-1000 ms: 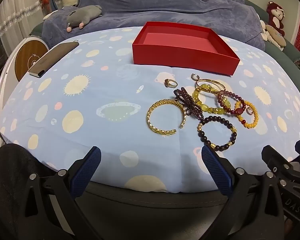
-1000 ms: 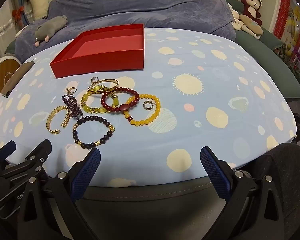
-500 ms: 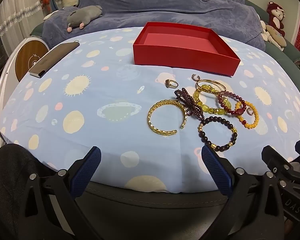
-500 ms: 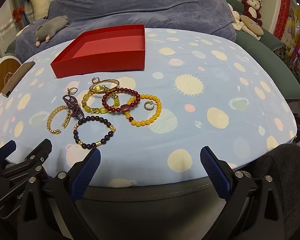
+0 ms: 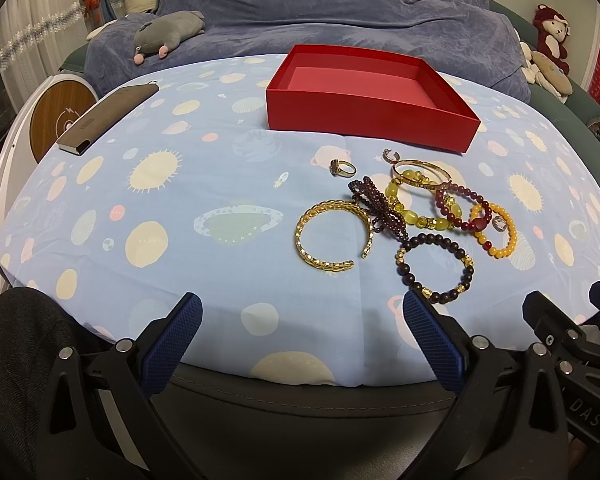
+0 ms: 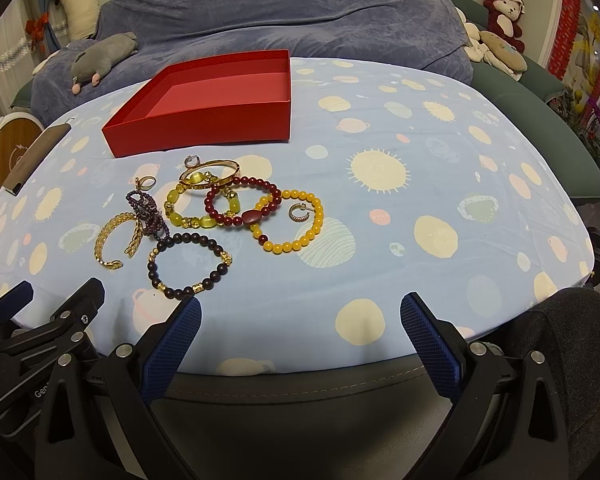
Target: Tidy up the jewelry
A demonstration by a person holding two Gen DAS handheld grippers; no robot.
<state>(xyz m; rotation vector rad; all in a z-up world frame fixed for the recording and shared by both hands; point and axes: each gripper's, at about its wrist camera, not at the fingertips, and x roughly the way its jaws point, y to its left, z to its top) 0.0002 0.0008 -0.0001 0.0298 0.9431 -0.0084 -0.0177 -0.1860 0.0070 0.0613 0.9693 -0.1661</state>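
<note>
Both hand-held grippers, left [image 5: 300,344] and right [image 6: 300,340], hover spread apart and empty at the table's near edge, the dark bead bracelet [image 5: 436,266] lying nearest, between them, before the red box [image 5: 364,100].

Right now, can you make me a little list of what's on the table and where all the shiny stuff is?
box: red box, open, nothing inside
jewelry: all on the blue cloth, in front of the box
nearest piece: dark bead bracelet
gold cuff: leftmost piece
yellow bead bracelet: small hoop earring inside it
left hand-held gripper: open, holding nothing
right hand-held gripper: open, holding nothing
</note>
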